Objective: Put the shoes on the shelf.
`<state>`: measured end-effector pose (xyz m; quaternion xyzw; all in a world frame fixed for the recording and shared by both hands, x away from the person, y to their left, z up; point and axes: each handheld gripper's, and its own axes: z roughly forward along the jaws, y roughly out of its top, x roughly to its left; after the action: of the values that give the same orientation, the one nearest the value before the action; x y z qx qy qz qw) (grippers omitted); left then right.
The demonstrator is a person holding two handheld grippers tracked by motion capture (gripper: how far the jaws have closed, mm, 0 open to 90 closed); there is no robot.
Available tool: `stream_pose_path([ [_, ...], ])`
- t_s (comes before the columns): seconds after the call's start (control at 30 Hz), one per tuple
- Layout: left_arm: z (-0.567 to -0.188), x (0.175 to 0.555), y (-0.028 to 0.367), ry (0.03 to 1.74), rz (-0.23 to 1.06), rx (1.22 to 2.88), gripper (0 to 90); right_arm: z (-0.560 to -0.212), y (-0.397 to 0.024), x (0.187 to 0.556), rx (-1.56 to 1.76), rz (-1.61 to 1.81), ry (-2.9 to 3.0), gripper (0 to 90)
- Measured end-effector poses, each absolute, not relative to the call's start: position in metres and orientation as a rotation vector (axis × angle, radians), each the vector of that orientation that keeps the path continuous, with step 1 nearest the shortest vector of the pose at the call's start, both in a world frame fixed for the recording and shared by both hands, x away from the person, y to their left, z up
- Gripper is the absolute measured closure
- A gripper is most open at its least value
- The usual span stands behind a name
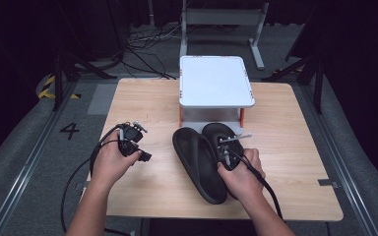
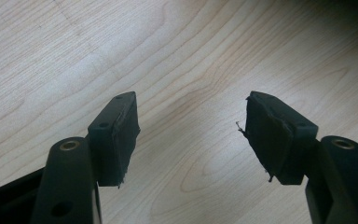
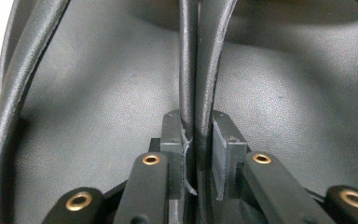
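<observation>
Two black slippers (image 1: 199, 160) lie side by side at the wooden worktop's (image 1: 285, 128) centre, before a white stand (image 1: 215, 81) | right gripper (image 3: 196, 154) fingers clamp both slippers' adjoining rims together | left gripper (image 2: 191, 135) fingers wide apart, empty, over bare wood.

A dark-curtained recording lab: taped floor number (image 1: 70, 131), loose cables (image 1: 145, 44), lone wooden table (image 1: 147, 98).

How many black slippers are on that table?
2: the left slipper lies mid-table; the right slipper touches it, both inner edges pinched together by the right gripper.
</observation>
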<state>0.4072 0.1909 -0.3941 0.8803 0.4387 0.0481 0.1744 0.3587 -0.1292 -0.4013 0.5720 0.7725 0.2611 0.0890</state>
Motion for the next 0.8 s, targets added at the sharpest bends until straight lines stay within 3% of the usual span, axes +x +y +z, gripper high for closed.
stream_pose_path([
  [0.8,-0.397,0.401,0.201,1.28,0.135,2.486,36.1,-0.375,-0.132,0.416,1.777,0.842,2.064,77.7],
])
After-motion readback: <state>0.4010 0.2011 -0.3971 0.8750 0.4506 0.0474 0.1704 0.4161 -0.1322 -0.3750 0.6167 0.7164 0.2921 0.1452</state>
